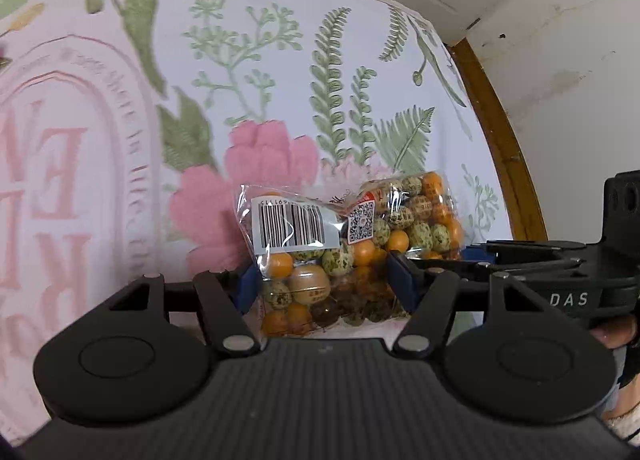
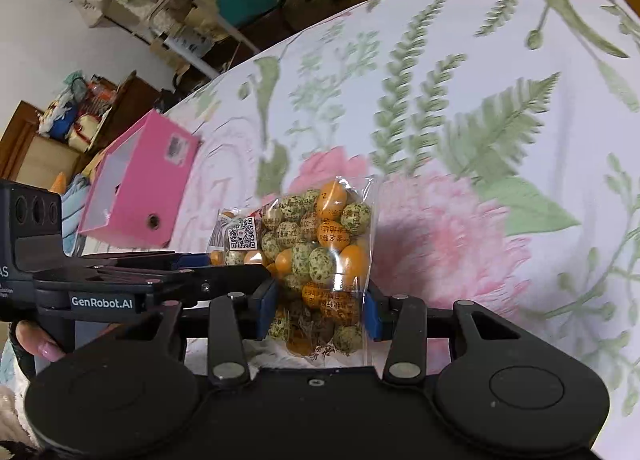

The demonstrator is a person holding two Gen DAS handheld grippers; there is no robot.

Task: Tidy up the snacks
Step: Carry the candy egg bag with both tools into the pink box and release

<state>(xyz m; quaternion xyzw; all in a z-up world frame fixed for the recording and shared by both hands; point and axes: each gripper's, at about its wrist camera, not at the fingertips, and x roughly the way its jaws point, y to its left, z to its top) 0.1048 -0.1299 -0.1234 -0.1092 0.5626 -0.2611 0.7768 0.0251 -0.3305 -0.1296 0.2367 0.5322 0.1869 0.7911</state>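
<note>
**Visitor:** So, where is the snack, and what are the tongs doing?

**Onlooker:** Both grippers hold one clear snack bag (image 1: 344,244) of orange and speckled green coated nuts. In the left wrist view it sits at lower centre, and the left gripper (image 1: 326,280) has its blue pads pressed against the bag's two sides, jaws about half closed. The right gripper (image 1: 520,260) reaches in from the right edge of that frame.

**Visitor:** And the other camera?

**Onlooker:** Same bag (image 2: 320,252), again lower centre. The right gripper (image 2: 322,310) pinches it between narrow jaws, while the left gripper (image 2: 192,264) comes in from the left edge, a hand (image 2: 34,340) below it.

**Visitor:** What lies around it?

**Onlooker:** Behind the bag spreads a floral bedspread (image 2: 480,119), pink blooms and green ferns. A pink box (image 2: 140,187) sits at the middle left.
</note>
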